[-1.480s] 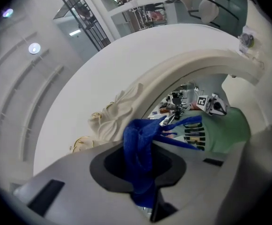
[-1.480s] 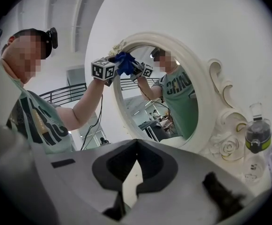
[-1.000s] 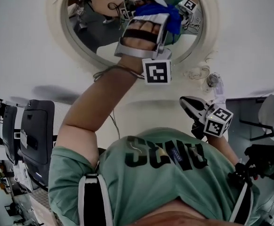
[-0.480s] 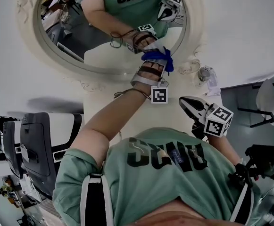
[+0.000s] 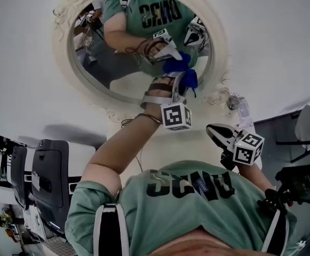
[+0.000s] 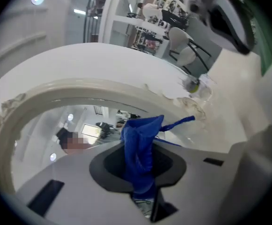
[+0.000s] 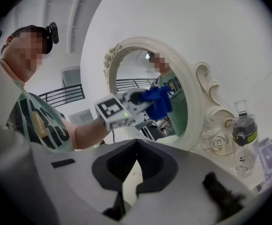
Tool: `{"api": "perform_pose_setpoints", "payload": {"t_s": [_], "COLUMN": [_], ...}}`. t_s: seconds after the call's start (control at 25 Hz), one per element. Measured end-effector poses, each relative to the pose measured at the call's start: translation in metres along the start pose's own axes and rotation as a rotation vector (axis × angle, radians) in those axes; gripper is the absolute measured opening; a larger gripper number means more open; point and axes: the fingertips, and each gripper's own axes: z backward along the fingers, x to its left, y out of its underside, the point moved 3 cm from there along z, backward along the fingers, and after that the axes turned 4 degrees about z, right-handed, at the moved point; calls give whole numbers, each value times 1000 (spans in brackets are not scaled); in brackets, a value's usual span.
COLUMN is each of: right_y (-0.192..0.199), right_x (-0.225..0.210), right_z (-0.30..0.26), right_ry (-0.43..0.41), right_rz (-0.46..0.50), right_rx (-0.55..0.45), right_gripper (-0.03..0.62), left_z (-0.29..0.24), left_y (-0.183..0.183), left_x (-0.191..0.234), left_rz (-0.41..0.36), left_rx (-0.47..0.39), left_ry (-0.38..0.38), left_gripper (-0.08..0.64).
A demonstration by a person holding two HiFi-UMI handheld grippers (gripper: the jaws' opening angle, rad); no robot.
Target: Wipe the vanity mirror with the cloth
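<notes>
Left gripper point(image 5: 180, 84) clamped on cloth point(image 5: 191, 79) slid off rim back onto mirror point(image 5: 112, 73), right side, so wiping's prob mid-pass; right gripper point(image 5: 214, 129) closed, idle.

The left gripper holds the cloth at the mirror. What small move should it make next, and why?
Probably sweep the left gripper with its blue cloth leftward across the mirror. The blue cloth sits low at the mirror's right in the head view, near the frame, so most of the mirror lies to its left.

Crumpled blue cloth point(image 5: 189, 79) pressed against the glass of the oval, cream-framed vanity mirror point(image 5: 112, 71).
</notes>
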Motion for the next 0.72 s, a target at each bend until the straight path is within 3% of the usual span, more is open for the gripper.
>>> {"api": "perform_pose_setpoints", "payload": {"t_s": [0.16, 0.28, 0.36, 0.52, 0.72], "right_y": [-1, -10, -13, -12, -10], "right_x": [3, 14, 17, 13, 14], "right_z": [-6, -4, 0, 15, 21], "right_ry": [-15, -26, -26, -20, -18], "right_rz": [6, 20, 21, 3, 3], "right_rx": [-6, -20, -30, -55, -48], "right_gripper": [8, 8, 8, 8, 8], "left_z": [35, 63, 74, 74, 72], "left_y": [-13, -19, -17, -21, -31], "left_x": [130, 218, 259, 295, 293], "left_rz": [19, 6, 23, 39, 85], "left_rx": [-50, -31, 7, 79, 88], "left_ry": [-210, -362, -417, -456, -505], "left_gripper": [87, 87, 87, 87, 86]}}
